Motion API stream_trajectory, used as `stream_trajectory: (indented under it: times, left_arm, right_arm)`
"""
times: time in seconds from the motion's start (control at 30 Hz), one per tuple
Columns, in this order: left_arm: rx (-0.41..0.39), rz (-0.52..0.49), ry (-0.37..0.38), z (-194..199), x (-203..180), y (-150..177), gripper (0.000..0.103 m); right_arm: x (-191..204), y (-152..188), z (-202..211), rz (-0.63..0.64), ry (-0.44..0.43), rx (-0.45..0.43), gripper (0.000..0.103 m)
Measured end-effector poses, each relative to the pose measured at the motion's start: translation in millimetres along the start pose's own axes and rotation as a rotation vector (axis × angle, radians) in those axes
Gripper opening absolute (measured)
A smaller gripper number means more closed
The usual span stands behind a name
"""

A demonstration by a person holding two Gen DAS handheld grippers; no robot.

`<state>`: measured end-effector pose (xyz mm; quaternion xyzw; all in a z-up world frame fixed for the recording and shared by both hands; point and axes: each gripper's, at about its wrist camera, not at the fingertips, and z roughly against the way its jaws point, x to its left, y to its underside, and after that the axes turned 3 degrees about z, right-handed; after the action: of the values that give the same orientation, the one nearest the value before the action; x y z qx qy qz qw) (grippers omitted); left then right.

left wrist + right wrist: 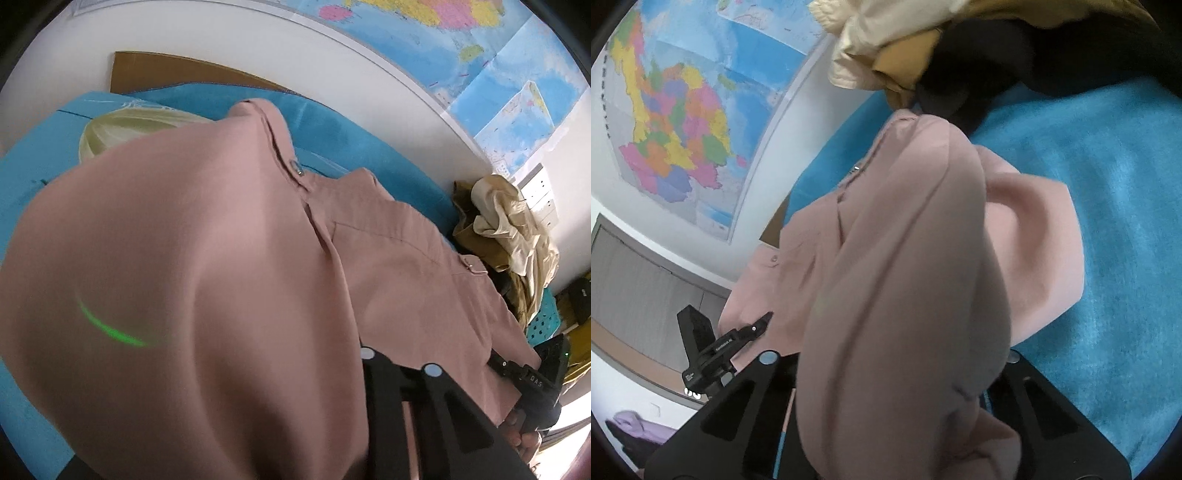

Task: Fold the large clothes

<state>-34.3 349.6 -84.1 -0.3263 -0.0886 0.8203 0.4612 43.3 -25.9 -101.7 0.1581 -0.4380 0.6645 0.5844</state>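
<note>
A large dusty-pink garment [229,258] with buttons and tabs lies on a blue-covered surface [44,158]. My left gripper [369,373] is shut on the pink garment; lifted cloth drapes over its fingers and hides most of them. The right gripper shows in the left wrist view [495,360] at the garment's right edge. In the right wrist view my right gripper [886,373] is shut on a thick bunched fold of the pink garment [905,295], which covers its fingertips. The left gripper shows there [764,319], holding the garment's far edge.
A pile of cream and mustard clothes [506,221] lies at the blue surface's end, also in the right wrist view [886,48] with a dark garment [979,66]. A pale yellow item [110,129] lies behind the pink cloth. Maps [672,122] hang on the wall.
</note>
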Motion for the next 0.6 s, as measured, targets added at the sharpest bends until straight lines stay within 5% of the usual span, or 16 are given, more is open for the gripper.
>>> stream_trajectory:
  times: [0.6]
  left_arm:
    - [-0.078, -0.112, 0.043, 52, -29, -42, 0.011]
  right_arm:
    - [105, -38, 24, 0.281, -0.035, -0.081, 0.009]
